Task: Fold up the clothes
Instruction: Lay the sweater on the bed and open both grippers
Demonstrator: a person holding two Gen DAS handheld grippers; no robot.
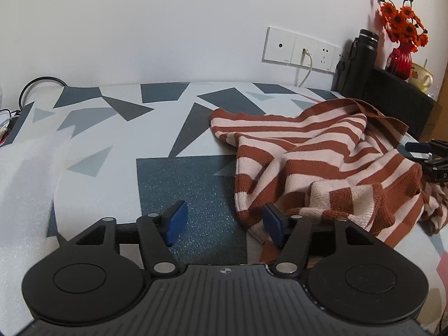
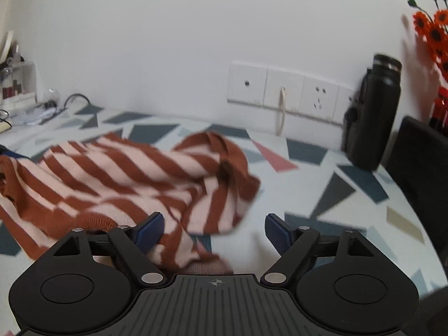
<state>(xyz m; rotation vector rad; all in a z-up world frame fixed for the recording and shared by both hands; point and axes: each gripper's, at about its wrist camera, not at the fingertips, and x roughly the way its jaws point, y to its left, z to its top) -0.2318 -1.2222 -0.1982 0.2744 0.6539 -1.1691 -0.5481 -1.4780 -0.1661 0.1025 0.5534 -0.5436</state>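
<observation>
rust-and-pink striped knit sweater [image 1: 322, 162] soft, floppy | I'd pinch ribbed hem by left hand-held gripper [image 1: 224, 224] | both jaws apart, empty, right hand-held gripper [image 2: 214, 231] too

no text, brand or number can be read in either view. the wall sockets [image 1: 303, 49] carry small marks on their lower edges, too small to make out. the cream mug [image 1: 420, 76] at the right edge bears an orange print, not legible.
</observation>
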